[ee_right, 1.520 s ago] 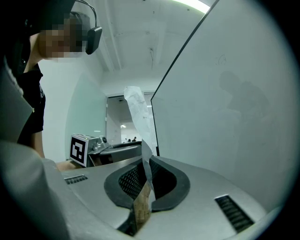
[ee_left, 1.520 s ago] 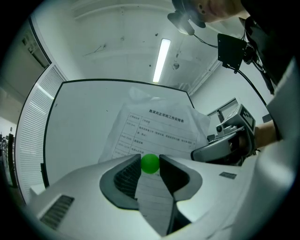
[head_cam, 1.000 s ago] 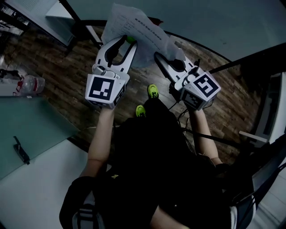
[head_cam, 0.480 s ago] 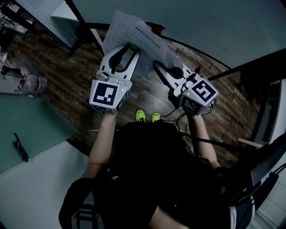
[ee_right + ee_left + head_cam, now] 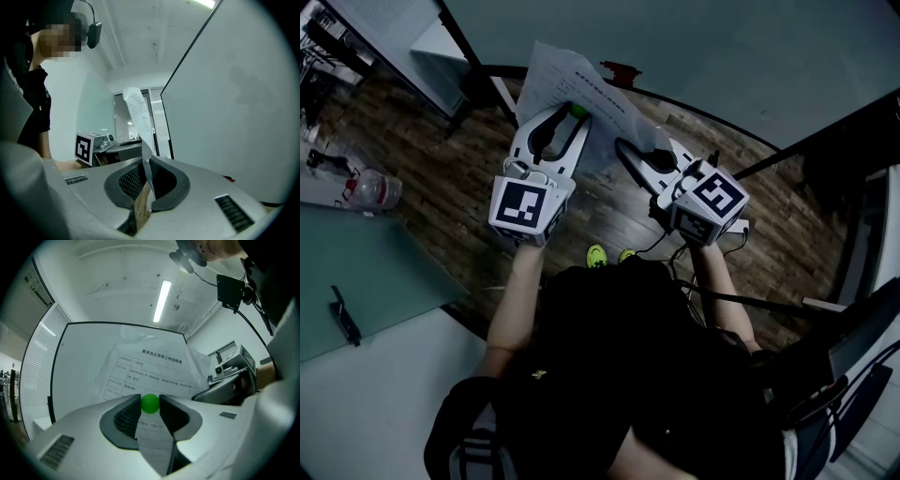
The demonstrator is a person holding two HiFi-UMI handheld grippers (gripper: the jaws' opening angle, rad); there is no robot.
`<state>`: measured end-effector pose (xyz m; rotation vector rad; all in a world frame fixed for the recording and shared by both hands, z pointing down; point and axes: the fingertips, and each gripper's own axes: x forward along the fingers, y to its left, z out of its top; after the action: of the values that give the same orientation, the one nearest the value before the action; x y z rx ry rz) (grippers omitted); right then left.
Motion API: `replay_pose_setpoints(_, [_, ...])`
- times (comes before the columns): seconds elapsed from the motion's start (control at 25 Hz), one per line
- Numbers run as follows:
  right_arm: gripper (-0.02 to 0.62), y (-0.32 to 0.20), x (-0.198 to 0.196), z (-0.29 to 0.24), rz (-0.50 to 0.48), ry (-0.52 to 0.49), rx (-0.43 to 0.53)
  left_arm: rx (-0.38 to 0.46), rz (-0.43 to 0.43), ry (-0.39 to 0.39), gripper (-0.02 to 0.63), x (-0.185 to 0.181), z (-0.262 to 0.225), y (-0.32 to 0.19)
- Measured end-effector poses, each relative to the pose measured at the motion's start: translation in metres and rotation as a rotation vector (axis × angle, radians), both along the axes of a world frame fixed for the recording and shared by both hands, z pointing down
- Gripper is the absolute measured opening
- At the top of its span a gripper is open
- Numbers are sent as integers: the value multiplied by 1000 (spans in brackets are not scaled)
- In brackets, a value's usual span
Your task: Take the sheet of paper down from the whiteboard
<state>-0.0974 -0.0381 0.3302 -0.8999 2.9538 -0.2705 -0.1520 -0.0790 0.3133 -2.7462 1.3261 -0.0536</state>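
The sheet of paper (image 5: pixel 572 80) with printed lines hangs free in front of the whiteboard (image 5: pixel 722 56), between both grippers. My left gripper (image 5: pixel 574 114) is shut on a small green magnet (image 5: pixel 577 110) at the sheet's lower part. In the left gripper view the magnet (image 5: pixel 150 403) sits pinched between the jaw tips, with the paper (image 5: pixel 154 369) behind it. My right gripper (image 5: pixel 625 146) is shut on the paper's right edge. In the right gripper view the sheet (image 5: pixel 136 112) runs edge-on up out of the jaws of that gripper (image 5: pixel 147 161), beside the whiteboard (image 5: pixel 234 108).
A plastic bottle (image 5: pixel 370 187) lies at the left on the wooden floor. A glass-topped table (image 5: pixel 356 272) with a small black object (image 5: pixel 342 314) fills the lower left. A small red thing (image 5: pixel 621 70) sits at the whiteboard's lower edge. Cables (image 5: pixel 675 234) trail below my right gripper.
Both grippers keep their grips and have hardly moved. The person's green shoes have slid back toward the body in the head view.
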Motion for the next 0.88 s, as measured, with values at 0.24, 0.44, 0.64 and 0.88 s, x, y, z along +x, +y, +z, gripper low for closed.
replay_pose_setpoints(0.24, [18,1,0,-1,-9,-5,-3,8,-10,6,144,1,-4,0])
replay_pose_setpoints(0.44, [18,0,0,-3,-19,-7,4,11,-19,2,144,0,-4,2])
replay_pose_setpoints(0.64, [18,-1,0,-2,-25,-20,-3,15,-11,2,144,1,-1,2])
replay_pose_setpoints(0.88, [18,1,0,-2,-27,-9,-3,16,-22,-1,144,0,-4,2])
